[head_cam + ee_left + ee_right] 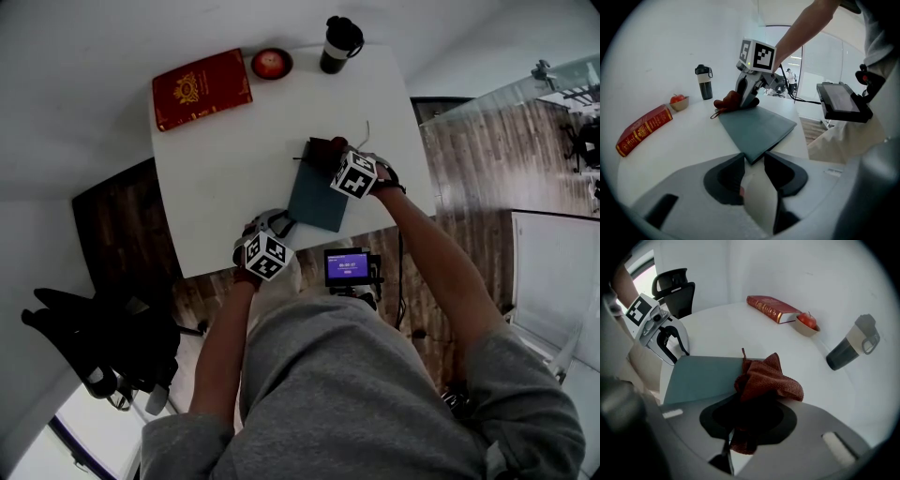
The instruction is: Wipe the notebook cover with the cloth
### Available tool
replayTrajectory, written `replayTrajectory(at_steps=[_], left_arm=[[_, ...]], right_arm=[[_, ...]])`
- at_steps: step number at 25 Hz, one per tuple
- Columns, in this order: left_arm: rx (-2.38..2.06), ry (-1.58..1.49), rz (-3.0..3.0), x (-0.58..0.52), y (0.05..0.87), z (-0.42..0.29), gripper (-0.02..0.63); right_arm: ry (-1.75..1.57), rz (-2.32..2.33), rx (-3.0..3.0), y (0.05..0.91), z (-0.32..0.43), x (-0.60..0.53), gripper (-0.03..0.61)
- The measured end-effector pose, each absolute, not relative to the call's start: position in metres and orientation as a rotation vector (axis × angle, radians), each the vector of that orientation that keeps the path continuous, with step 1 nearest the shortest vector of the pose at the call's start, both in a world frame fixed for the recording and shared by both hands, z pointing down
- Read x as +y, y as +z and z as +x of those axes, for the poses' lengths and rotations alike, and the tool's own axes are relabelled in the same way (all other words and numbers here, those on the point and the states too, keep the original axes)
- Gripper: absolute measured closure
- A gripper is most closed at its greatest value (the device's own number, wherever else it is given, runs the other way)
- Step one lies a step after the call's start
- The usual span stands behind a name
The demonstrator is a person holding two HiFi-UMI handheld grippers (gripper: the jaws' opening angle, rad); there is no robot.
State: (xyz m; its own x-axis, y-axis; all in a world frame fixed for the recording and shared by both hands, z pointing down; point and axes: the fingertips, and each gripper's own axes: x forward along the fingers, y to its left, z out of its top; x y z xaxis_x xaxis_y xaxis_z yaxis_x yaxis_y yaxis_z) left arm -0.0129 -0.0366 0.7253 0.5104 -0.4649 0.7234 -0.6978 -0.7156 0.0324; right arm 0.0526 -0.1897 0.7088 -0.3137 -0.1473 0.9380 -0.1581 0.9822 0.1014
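- On the white table (225,159), the teal notebook (319,192) is laid flat.
- The reddish-brown cloth (764,378) is clamped in the right gripper (749,405) at the notebook's far corner; the jaw tips are buried in its folds.
- The left gripper (753,159) is held with jaws apart, the notebook's near corner in the gap; contact cannot be judged.

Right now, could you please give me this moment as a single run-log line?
right gripper: shut on cloth | cloth: on far end of notebook | left gripper: open at near corner of notebook

Office room, white table (234,169), black office chair (675,287), glass partition walls (525,103), wood-pattern floor (469,178).
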Motion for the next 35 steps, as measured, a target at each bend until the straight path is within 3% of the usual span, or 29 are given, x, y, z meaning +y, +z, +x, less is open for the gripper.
replayTrajectory(at_steps=[35], left_arm=[[-0.987, 1.024, 2.423, -0.037, 0.727, -0.014, 0.466]], right_arm=[[0.066, 0.074, -1.933, 0.711, 0.027, -0.080, 0.488]])
